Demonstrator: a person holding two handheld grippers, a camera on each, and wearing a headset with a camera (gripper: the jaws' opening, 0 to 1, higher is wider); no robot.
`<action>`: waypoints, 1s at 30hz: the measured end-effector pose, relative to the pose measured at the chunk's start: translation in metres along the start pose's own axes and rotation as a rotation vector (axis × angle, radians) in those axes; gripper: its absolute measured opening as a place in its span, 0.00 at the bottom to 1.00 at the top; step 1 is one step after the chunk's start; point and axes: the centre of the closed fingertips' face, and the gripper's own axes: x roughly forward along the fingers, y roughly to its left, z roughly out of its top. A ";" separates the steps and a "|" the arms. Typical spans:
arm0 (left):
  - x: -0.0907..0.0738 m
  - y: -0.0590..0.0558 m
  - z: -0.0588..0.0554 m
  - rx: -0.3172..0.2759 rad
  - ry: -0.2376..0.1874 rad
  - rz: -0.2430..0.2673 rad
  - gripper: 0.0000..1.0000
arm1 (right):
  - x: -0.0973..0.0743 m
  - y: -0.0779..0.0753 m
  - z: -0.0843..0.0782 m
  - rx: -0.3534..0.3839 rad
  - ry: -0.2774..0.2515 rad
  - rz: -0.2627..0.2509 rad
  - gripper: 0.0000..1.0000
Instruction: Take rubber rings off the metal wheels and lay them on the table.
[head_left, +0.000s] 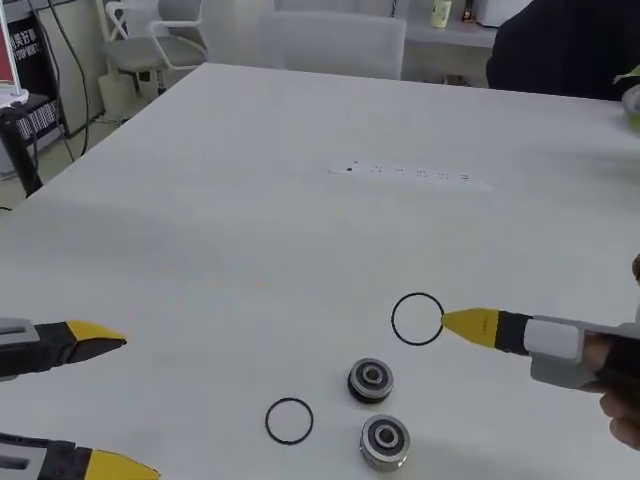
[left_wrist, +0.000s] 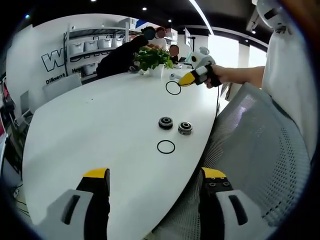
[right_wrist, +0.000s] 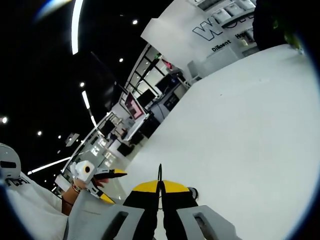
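Note:
Two metal wheels (head_left: 371, 380) (head_left: 385, 440) lie side by side near the front of the white table (head_left: 250, 200). One black rubber ring (head_left: 289, 420) lies flat to their left. My right gripper (head_left: 446, 321) comes in from the right, shut on a second rubber ring (head_left: 417, 319) held just beyond the wheels. That held ring (right_wrist: 160, 174) stands edge-on between the shut yellow jaws of my right gripper (right_wrist: 160, 187). My left gripper (head_left: 115, 400) is at the bottom left, open with nothing in it. From the left gripper (left_wrist: 155, 176), the wheels (left_wrist: 166, 122) (left_wrist: 185, 128), the lying ring (left_wrist: 166, 146) and the held ring (left_wrist: 173, 88) lie ahead.
A potted plant (left_wrist: 151, 59) and several people are at the table's far end. A grey mesh chair (left_wrist: 255, 150) stands beside the table edge. Office chairs (head_left: 330, 42) stand beyond the table. A dark sleeve (head_left: 565, 45) leans in at the far right.

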 end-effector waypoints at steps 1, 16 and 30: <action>-0.001 0.000 -0.001 -0.002 0.000 0.002 0.71 | 0.000 0.002 0.002 -0.008 -0.001 0.002 0.00; -0.005 0.003 -0.005 -0.036 -0.017 0.026 0.70 | 0.012 0.032 0.032 -0.121 -0.011 0.058 0.00; -0.005 0.005 -0.002 -0.038 -0.027 0.042 0.75 | 0.027 0.048 0.034 -0.237 0.060 0.081 0.00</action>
